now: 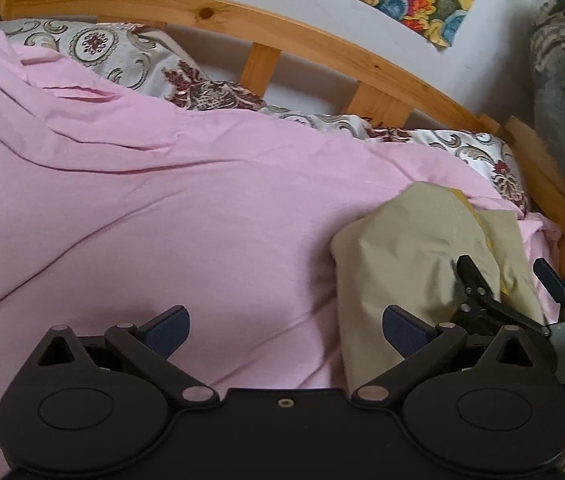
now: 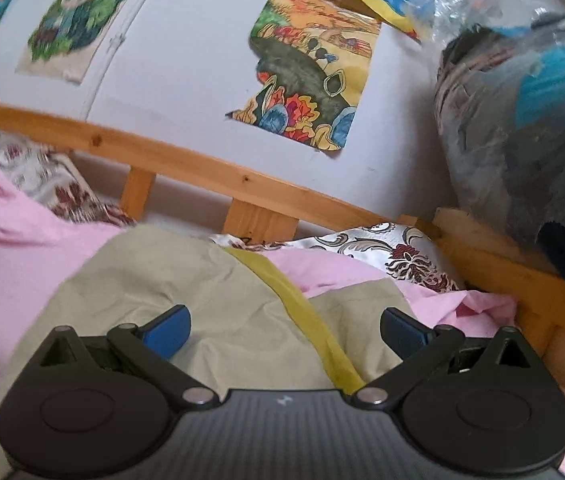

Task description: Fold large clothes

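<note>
A beige garment (image 1: 406,248) with a yellow strip lies bunched on the pink bedsheet (image 1: 162,208) at the right. My left gripper (image 1: 285,330) stands open over the pink sheet, its right finger just at the garment's left edge, nothing between the pads. The right gripper (image 1: 506,280) shows in the left wrist view at the far right, open over the garment. In the right wrist view the same beige garment (image 2: 186,280) with its yellow band (image 2: 302,312) fills the space under my open right gripper (image 2: 285,330); nothing is clamped.
A wooden bed rail (image 1: 322,44) runs along the far side, with patterned pillows (image 1: 122,56) against it. Drawings (image 2: 314,72) are stuck on the white wall. A plastic-wrapped bundle (image 2: 522,128) sits at the right corner on the wooden frame (image 2: 502,264).
</note>
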Demonstrator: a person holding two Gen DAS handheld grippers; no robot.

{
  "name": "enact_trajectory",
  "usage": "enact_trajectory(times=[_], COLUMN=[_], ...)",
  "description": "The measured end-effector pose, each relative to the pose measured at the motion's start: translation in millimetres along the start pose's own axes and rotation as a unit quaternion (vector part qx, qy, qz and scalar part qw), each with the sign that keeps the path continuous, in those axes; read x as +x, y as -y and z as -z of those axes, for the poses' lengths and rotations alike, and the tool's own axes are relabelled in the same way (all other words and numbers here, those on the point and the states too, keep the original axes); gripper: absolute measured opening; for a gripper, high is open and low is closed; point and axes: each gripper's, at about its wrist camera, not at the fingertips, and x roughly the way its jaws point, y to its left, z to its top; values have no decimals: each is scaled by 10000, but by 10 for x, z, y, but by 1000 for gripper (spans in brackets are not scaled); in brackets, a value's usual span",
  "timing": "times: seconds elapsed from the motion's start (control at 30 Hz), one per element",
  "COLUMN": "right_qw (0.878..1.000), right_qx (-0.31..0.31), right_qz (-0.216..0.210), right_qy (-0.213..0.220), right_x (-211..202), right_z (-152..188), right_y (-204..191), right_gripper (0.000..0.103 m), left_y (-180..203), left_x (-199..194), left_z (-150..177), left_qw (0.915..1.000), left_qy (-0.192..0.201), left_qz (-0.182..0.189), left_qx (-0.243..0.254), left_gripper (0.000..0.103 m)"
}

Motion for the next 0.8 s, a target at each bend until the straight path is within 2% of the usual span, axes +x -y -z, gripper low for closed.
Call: enact_trajectory(times=[0.3, 0.5, 0.6, 0.73, 0.77, 0.8], right_qw=[9995, 9950, 9857, 9581, 9519, 9486], right_qx=[135, 662, 1265, 2152, 2279, 2318], right_qz=[-182, -204, -327, -742, -837, -866], right_qy=[-201, -714, -1060, -1736, -1871, -1972], right_x=[-424, -524, -409, -95, -19, 26], right_z=[-83, -39, -6, 147, 199, 252], right_y=[468, 974, 1304, 1683, 1731, 1748], right_gripper=[103, 103, 103, 102, 99, 89], left_y=[170, 309, 407, 538, 558, 568], left_x=[38, 86, 125, 222, 241, 253], left_z=[60, 165, 236, 338, 365, 392], left_qw=[9996, 9970, 9933, 9896, 9888, 9882], left_qy=[-26, 18, -31, -281, -323, -356], left_qz=[204, 745, 1120, 1341, 1373, 1396], left_qx=[189, 204, 297, 444, 484, 526], left_gripper=[102, 102, 102, 102, 102, 102])
